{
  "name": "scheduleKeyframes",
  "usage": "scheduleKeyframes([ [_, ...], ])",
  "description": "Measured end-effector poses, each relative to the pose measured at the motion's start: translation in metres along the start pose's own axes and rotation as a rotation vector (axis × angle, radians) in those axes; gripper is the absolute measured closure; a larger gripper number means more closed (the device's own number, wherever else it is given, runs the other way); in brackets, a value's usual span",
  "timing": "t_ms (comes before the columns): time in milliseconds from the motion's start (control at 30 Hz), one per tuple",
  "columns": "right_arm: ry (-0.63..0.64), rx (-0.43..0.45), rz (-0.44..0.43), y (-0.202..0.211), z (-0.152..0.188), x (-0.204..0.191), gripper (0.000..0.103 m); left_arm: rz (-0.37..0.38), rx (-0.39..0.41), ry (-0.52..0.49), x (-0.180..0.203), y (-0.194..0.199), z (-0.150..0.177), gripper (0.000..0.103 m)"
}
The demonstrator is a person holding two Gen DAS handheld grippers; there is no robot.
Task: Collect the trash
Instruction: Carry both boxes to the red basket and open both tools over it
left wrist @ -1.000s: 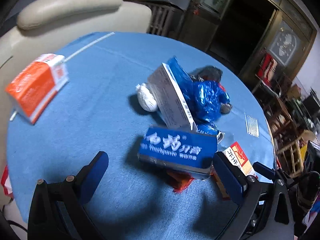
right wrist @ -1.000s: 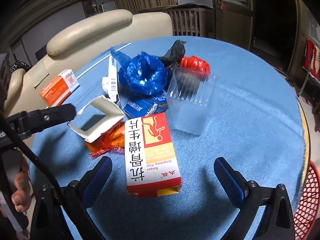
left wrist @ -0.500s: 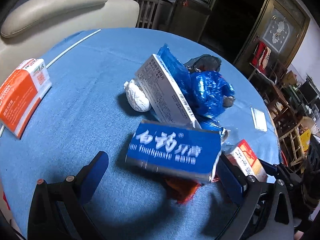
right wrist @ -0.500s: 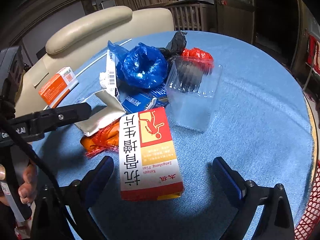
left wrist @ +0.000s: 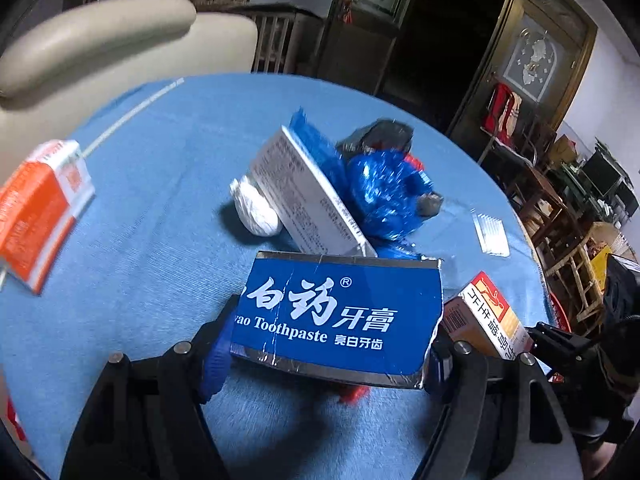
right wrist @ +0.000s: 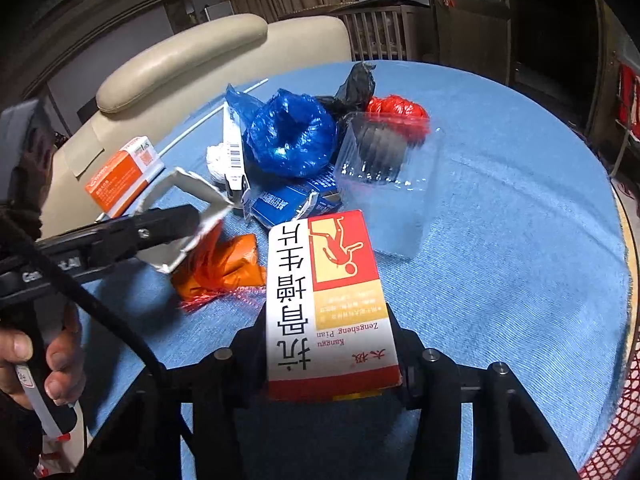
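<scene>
My left gripper (left wrist: pixel 328 344) is shut on a torn blue toothpaste box (left wrist: pixel 340 316) and holds it above the blue tablecloth (left wrist: pixel 160 208); the box also shows in the right wrist view (right wrist: pixel 184 216). My right gripper (right wrist: pixel 332 356) is shut on a red, white and yellow medicine box (right wrist: pixel 328 304), which also shows in the left wrist view (left wrist: pixel 488 316). A pile of trash lies beyond: a blue plastic bag (right wrist: pixel 288 136), a white carton (left wrist: pixel 304 200), a white wad (left wrist: pixel 256 212), an orange wrapper (right wrist: pixel 224 268), a small blue box (right wrist: pixel 288 204) and a clear plastic container (right wrist: pixel 384 188).
An orange and white box (left wrist: pixel 40 208) lies at the table's left edge. A black bag (right wrist: pixel 356 84) and a red bag (right wrist: pixel 396 112) sit behind the pile. A beige armchair (right wrist: pixel 192 48) stands beyond the table. A red mesh basket (right wrist: pixel 616 440) is at the lower right.
Both grippers have closed: the left on the toothpaste box, the right on the medicine box. Both boxes now fill the near view between the fingers, and the toothpaste box is lifted.
</scene>
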State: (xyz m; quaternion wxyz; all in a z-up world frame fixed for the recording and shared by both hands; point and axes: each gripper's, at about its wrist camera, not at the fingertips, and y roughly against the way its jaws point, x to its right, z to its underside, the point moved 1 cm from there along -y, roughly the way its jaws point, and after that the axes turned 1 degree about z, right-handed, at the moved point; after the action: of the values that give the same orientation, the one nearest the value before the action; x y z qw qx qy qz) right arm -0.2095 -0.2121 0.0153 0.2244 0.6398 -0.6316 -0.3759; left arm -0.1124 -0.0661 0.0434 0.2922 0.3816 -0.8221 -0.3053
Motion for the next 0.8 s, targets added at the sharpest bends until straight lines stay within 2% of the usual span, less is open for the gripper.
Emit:
scheduleKeyframes([
  [200, -0.005, 0.046, -0.006, 0.023, 0.002, 0.003, 0.051, -0.025, 0.048, 0.029, 0.000, 0.028, 0.012, 0.026],
  [367, -0.013, 0.081, -0.006, 0.042, 0.006, 0.006, 0.051, -0.031, 0.053, 0.044, 0.004, 0.036, 0.014, 0.026],
  [800, -0.046, 0.142, -0.008, 0.076, 0.016, 0.018, 0.051, -0.020, 0.093, -0.015, 0.039, 0.055, 0.013, 0.026],
])
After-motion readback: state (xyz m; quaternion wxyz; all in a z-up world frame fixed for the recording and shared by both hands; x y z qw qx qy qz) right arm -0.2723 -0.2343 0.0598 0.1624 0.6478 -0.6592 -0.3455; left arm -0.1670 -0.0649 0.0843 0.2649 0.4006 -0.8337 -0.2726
